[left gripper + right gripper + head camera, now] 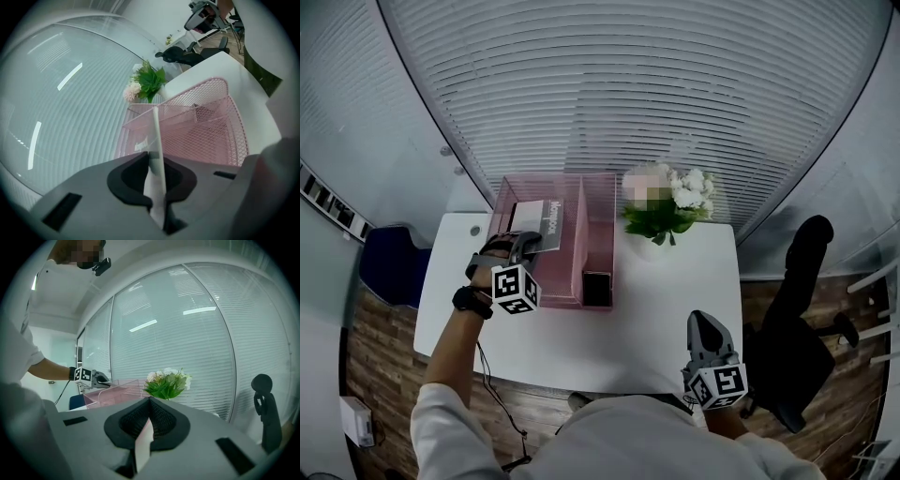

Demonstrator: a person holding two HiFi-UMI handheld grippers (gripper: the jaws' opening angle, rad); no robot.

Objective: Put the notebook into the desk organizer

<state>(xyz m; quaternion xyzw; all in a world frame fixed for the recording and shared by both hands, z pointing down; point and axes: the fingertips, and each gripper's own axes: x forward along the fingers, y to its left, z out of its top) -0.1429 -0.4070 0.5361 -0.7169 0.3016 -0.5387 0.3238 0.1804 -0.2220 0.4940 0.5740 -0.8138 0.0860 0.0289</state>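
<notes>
Left gripper (528,246) clenched on the notebook (546,223): in its own view the thin white edge runs up between the pads, both pressing on it

Notebook lies inside the left compartment of the pink mesh organizer (598,202), near end at the jaws, far end deeper in; whether it rests on the bottom I cannot tell

Organizer stands at the far left of the white table (666,309)

Flowers (670,211) just right of the organizer, at the far edge

Right gripper (705,326) at the table's near right edge, well apart from the organizer, jaws closed together

Black chair (797,309) right of the table
</notes>
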